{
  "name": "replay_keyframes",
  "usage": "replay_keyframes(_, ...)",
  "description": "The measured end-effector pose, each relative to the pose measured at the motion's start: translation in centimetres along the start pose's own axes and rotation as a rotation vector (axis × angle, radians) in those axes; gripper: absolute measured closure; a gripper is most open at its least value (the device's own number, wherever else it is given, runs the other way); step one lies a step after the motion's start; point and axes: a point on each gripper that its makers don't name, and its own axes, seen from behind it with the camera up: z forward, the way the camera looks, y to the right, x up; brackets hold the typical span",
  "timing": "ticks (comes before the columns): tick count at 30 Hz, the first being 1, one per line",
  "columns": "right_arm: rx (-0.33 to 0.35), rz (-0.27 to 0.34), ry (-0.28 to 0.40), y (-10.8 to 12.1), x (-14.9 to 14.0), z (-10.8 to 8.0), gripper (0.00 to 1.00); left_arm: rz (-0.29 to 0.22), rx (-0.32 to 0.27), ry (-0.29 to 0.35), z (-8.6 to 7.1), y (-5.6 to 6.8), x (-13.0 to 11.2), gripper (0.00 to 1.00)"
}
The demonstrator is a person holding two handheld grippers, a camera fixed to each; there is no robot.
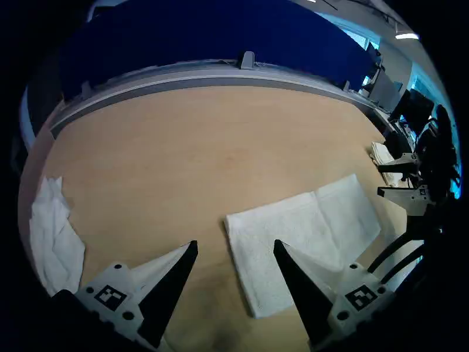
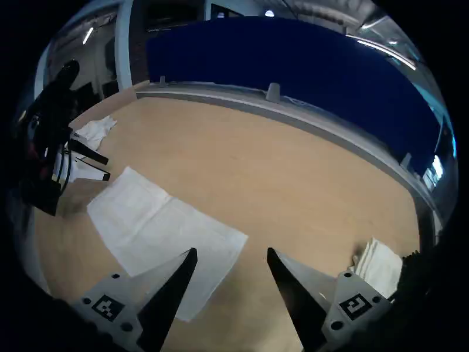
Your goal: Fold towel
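A white towel (image 1: 305,234) lies flat on the wooden table (image 1: 205,146), with a crease across its middle. My left gripper (image 1: 234,249) hovers open over the towel's near left corner, one finger above the cloth and one above bare wood. In the right gripper view the same towel (image 2: 158,229) spreads to the left, and my right gripper (image 2: 231,252) stands open above its nearest corner, holding nothing. Each gripper appears at the far end of the towel in the other's view: the right gripper (image 1: 381,179) and the left gripper (image 2: 108,168), both with fingers apart.
A crumpled white towel (image 1: 53,234) lies at the table's left edge, seen again as the crumpled towel (image 2: 97,129). A folded white stack (image 2: 381,267) sits at the right end, the stack (image 1: 384,155). A blue partition (image 1: 205,35) runs along the far edge.
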Motion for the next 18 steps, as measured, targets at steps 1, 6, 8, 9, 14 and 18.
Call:
replay_keyframes(1, -0.001, 0.001, 0.001, 0.0, 0.0, 0.0, 0.07, -0.001, 0.000, 0.001, -0.1, 0.0, 0.0, 0.03)
replay_keyframes(6, 0.000, 0.005, 0.005, -0.2, 0.0, -0.5, 0.03, 0.001, 0.002, 0.007, -0.5, 0.0, 0.0, 0.03)
replay_keyframes(8, 0.001, 0.004, 0.005, -0.4, 0.0, -0.7, 0.02, 0.003, 0.002, 0.010, -0.8, 0.1, -0.1, 0.03)
replay_keyframes(9, 0.002, 0.003, 0.005, -0.5, -0.1, -0.9, 0.02, 0.004, 0.002, 0.012, -1.0, 0.1, -0.2, 0.03)
replay_keyframes(14, 0.009, 0.000, 0.004, -1.3, -0.7, -1.6, 0.03, 0.002, 0.004, 0.022, -2.0, 0.3, -0.7, 0.03)
replay_keyframes(18, 0.012, 0.002, 0.001, -2.0, -1.6, -2.5, 0.03, -0.001, 0.011, 0.025, -3.1, 0.3, -1.7, 0.03)
